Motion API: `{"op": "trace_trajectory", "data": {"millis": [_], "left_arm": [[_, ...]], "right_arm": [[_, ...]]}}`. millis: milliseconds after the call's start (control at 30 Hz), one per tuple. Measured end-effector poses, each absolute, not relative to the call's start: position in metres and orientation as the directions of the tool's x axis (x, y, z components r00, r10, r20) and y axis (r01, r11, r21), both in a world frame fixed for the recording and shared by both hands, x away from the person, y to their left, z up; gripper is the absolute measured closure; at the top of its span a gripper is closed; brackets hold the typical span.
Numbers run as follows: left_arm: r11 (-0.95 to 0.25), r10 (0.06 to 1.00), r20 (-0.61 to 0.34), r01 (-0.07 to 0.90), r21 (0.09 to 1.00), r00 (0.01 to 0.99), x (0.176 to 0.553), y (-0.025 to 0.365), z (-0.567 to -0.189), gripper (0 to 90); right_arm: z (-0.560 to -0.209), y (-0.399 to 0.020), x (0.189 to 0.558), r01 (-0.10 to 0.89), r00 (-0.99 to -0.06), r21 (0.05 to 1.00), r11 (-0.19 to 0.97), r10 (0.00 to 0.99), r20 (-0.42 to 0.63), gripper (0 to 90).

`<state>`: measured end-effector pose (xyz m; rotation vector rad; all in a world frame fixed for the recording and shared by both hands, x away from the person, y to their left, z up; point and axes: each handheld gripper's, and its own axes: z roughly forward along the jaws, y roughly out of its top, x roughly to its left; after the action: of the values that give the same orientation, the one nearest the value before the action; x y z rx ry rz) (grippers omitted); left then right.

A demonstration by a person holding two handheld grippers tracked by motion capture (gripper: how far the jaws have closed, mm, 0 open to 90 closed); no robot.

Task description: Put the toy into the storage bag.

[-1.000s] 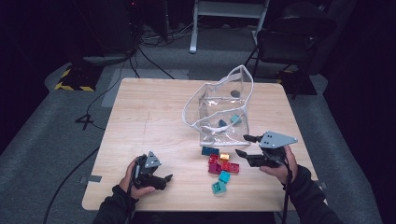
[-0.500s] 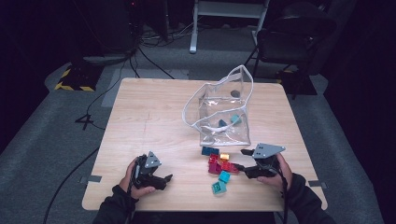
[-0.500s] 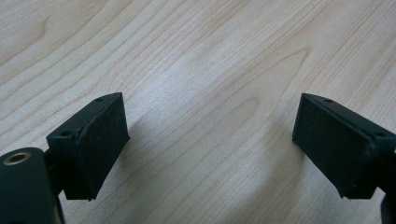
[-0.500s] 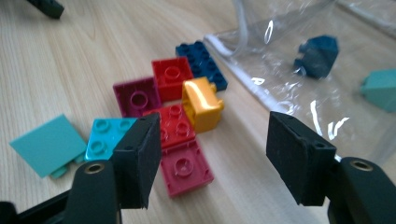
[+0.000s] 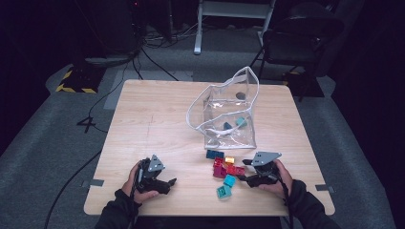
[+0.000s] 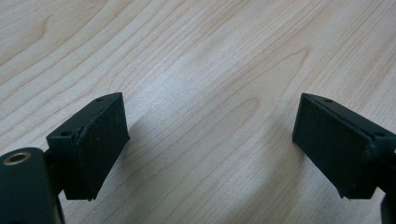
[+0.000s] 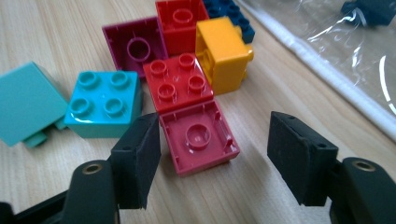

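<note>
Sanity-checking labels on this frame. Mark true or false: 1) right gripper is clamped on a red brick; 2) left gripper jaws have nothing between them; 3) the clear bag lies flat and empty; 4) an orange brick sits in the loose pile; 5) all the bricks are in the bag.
1) False. The right gripper is open; the upturned red brick sits between its jaws with a gap on one side.
2) True. The left gripper is open over bare table.
3) False. The clear bag stands open with a few pieces inside.
4) True. The orange brick is in the pile.
5) False. Several lie on the table, like the teal brick.
</note>
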<state>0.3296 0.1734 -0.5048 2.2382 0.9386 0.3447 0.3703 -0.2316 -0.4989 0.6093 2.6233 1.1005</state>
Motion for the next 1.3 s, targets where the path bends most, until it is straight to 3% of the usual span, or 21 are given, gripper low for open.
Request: {"op": "trace_trajectory", "data": {"millis": [133,433,767,1300], "left_arm": [[-0.511,0.709,-0.016,0.53,0.677,0.705,0.33,0.173,-0.505,10.7],[-0.511,0.709,-0.017,0.53,0.677,0.705,0.33,0.173,-0.505,10.7],[-0.511,0.709,-0.016,0.53,0.677,0.705,0.33,0.173,-0.505,10.7],[-0.511,0.709,-0.017,0.53,0.677,0.705,0.33,0.173,-0.505,10.7]], "right_arm": [[-0.501,-0.231,0.371,0.289,-0.889,0.731,0.618,0.457,-0.035,36.4],[-0.503,-0.231,0.368,0.261,-0.91,0.757,0.599,0.415,-0.016,59.1],[-0.5,-0.232,0.366,0.263,-0.902,0.752,0.605,0.431,-0.031,59.5],[-0.469,-0.251,0.366,0.241,-0.879,0.826,0.509,0.475,-0.036,59.5]]}}
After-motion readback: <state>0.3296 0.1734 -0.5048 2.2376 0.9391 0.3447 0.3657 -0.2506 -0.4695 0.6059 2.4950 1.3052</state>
